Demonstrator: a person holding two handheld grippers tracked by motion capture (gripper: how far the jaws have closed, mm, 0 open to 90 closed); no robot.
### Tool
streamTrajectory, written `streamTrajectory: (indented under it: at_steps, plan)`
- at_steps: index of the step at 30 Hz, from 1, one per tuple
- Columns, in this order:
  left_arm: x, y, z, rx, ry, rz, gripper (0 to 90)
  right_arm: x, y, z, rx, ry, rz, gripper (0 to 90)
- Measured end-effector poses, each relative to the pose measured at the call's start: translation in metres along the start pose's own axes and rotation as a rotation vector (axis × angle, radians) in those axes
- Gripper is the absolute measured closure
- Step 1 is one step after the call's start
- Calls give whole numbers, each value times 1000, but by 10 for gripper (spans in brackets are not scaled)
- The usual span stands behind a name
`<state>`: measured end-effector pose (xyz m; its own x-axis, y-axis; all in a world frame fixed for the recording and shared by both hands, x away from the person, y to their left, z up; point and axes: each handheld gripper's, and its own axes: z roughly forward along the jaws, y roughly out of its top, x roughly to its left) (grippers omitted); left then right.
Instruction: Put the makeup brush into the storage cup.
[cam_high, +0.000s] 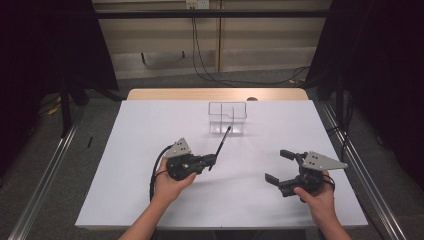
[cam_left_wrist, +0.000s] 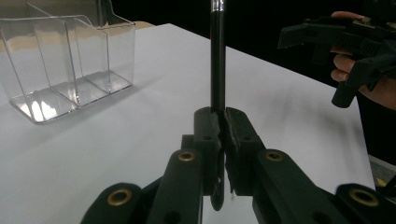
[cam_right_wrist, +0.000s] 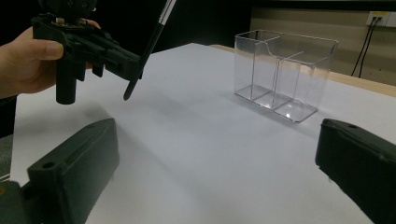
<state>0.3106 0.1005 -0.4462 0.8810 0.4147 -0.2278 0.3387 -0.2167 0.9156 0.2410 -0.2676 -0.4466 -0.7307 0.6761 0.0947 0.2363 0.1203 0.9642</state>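
High view: nearest the desk's (cam_high: 150, 200) near edge, two forearms come in, each hand wrapped around a claw. Toward the near right corner the right claw (cam_high: 281, 167) hangs just above the white surface with its jaws spread wide apart and nothing between them; in the right gripper view those jaws frame bare desk at either side. Left of the middle, the left claw (cam_high: 212, 161) is clamped on a slim black pen (cam_high: 221, 141), gripping it close to its lower end, so the pen slants up and away toward the far edge. In the left gripper view the two jaws press together on the pen's (cam_left_wrist: 217, 60) shaft, a short rounded tip poking out below them. Farther back, near the middle of the far edge, a clear plastic organizer (cam_high: 228, 117) with open-topped compartments stands on the desk; the pen's upper end lies just in front of it in the high view, though whether they touch cannot be told.
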Motion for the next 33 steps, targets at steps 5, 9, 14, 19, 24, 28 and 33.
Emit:
streamTrajectory:
  at_steps: [5,9,14,19,24,28,33]
  plan:
    - [0,0,1,-4,-3,2,842,-1,4,10,6,6,-3,0]
    - [0,0,2,-5,-6,4,842,-1,8,15,5,14,-1,0]
    - [-1,1,2,-9,-7,9,842,-2,15,22,-4,29,5,0]
    - [-2,1,2,-10,-7,12,842,-1,20,31,-6,39,0,0]
    - [-2,2,2,-14,-9,14,842,4,22,44,-6,65,7,0]
    - [-2,2,2,-12,-13,18,842,10,25,53,-12,86,23,0]
    - [-3,1,2,-8,-12,17,842,15,30,64,-23,86,40,0]
